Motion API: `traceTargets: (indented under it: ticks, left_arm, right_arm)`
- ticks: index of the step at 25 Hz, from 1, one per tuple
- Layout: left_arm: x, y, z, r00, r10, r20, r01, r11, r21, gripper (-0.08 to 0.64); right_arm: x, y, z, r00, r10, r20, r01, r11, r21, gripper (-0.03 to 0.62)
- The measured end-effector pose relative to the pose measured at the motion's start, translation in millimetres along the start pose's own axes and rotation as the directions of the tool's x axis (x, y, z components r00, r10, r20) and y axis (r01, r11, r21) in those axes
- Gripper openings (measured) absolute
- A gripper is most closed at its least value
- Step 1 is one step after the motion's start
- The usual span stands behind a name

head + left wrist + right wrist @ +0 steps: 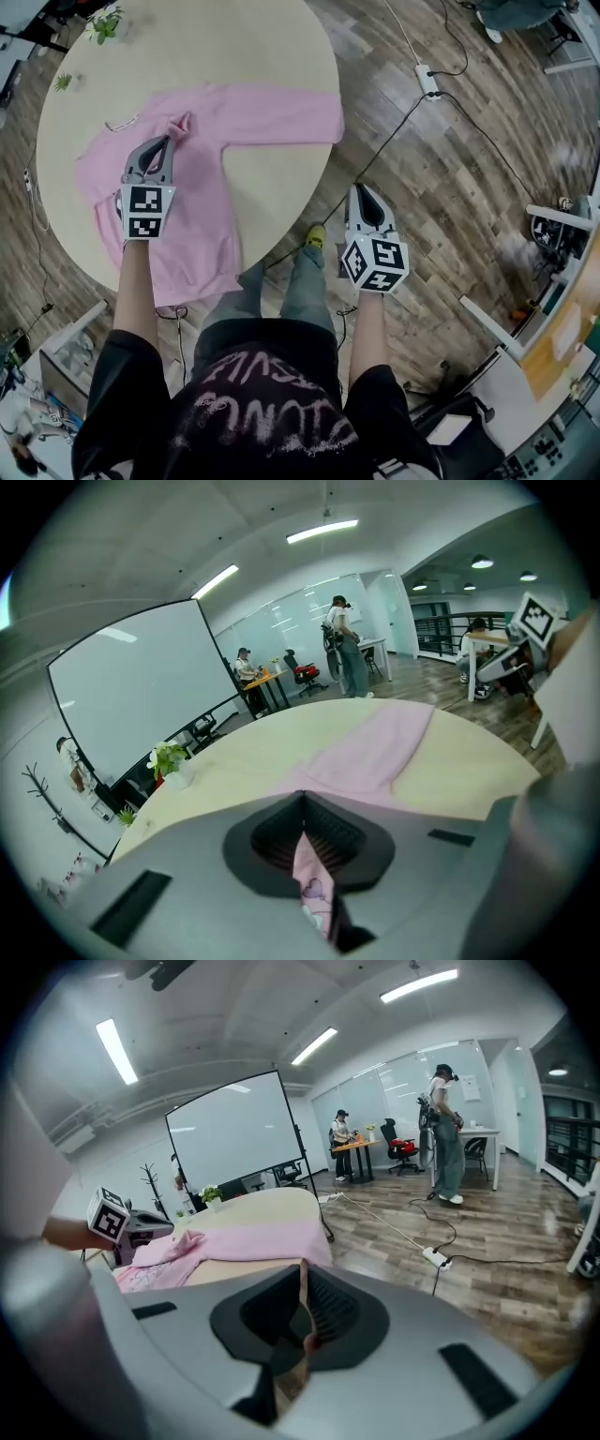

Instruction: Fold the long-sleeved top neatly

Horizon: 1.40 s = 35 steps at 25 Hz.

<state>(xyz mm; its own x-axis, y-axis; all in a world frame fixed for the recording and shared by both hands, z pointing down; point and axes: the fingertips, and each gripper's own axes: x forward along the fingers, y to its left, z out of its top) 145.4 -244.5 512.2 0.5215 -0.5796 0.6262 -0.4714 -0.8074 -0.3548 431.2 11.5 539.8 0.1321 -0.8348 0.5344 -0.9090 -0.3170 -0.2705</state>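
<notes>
A pink long-sleeved top (pixel 202 192) lies spread on the round, light-coloured table (pixel 234 47), one sleeve (pixel 281 122) stretched to the right edge. My left gripper (pixel 167 142) is over the chest area, shut on a raised pinch of the pink fabric (pixel 314 883), which shows a heart print between the pads in the left gripper view. My right gripper (pixel 360 191) hangs off the table over the wood floor, beside the right rim. Its jaws stand only a narrow slit apart (pixel 303 1265) with nothing between them. The top's sleeve (pixel 244 1241) lies ahead of it.
A power strip (pixel 428 82) and cables run across the floor to the right of the table. A small potted plant (pixel 105 25) stands at the table's far left. Desks and equipment crowd the right side (pixel 553 309). People stand far off by a whiteboard (pixel 230 1133).
</notes>
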Motion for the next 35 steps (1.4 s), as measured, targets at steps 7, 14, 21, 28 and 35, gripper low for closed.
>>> traceTargets:
  ticks: [7,14,21,28,35]
  left_arm:
    - [-12,-29,2,0.992,0.113,-0.056,-0.112,0.994,0.013,0.011]
    - [-18,-42,-26,0.971,0.194,-0.141,-0.194,0.981,0.014,0.011]
    - [-36,-45,-49,0.947,0.244,-0.21,-0.245,0.969,0.021,0.011]
    - [-47,-42,-62,0.934,0.268,-0.235,-0.275,0.961,0.004,0.011]
    - [-57,-46,-61,0.938,0.27,-0.216,-0.284,0.958,-0.036,0.011]
  right_arm:
    - [58,-34,-31,0.99,0.133,-0.041,-0.134,0.991,-0.014,0.089]
    - [127,-50,-63,0.978,0.195,-0.076,-0.198,0.98,-0.027,0.141]
    - [180,-36,-77,0.961,0.257,-0.101,-0.263,0.964,-0.048,0.201]
    - [194,-44,-65,0.983,0.173,-0.063,-0.178,0.98,-0.09,0.077]
    - [172,-73,-33,0.996,0.086,-0.023,-0.088,0.991,-0.098,0.029]
